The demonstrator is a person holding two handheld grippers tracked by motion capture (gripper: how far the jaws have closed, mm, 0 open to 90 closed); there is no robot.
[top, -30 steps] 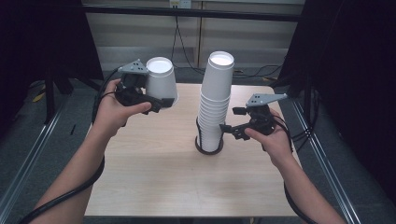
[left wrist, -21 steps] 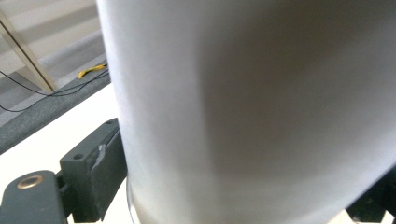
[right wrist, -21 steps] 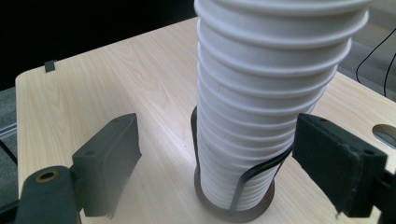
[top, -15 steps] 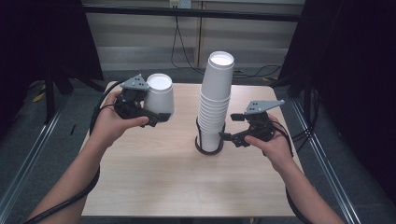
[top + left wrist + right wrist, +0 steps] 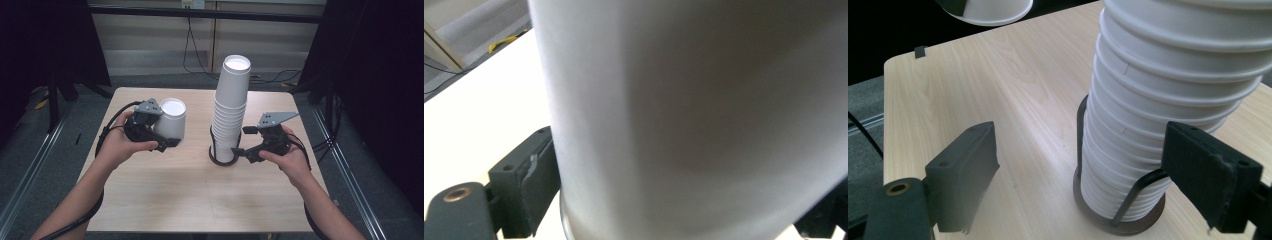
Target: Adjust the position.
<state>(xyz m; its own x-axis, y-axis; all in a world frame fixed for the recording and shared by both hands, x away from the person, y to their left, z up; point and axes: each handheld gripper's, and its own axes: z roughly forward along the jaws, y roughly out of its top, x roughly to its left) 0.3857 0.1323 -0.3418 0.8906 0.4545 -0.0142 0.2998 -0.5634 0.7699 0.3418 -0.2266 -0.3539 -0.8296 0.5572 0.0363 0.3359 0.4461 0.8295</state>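
Lowered toward the table point(image 5: 150, 200) since a second ago: inverted white paper cup point(image 5: 170, 124) in the left tool point(image 5: 165, 137), then level with the upper half of the stack, now just above the wood at about 9 o'clock from the stack of paper cups point(image 5: 231, 105). Clamped across the cup's wall, jaws part-closed on it, black pad flat against the white side in the left gripper view point(image 5: 536, 182). Likely one cup separated from the stack and about to be set down, rim first.

Right tool point(image 5: 241, 142) hardly shifted: jaws spread wide, holding nothing, one jaw just beside the lower cups, the other out over bare wood, close to the black wire holder point(image 5: 1128, 210) at the stack's foot. Probably steadying duty.

Room for moving: broad bare wood at 6 o'clock and between cup and stack; left table edge near the left hand at 9 o'clock, so little margin outward there. Far edge at 12 o'clock well apart.
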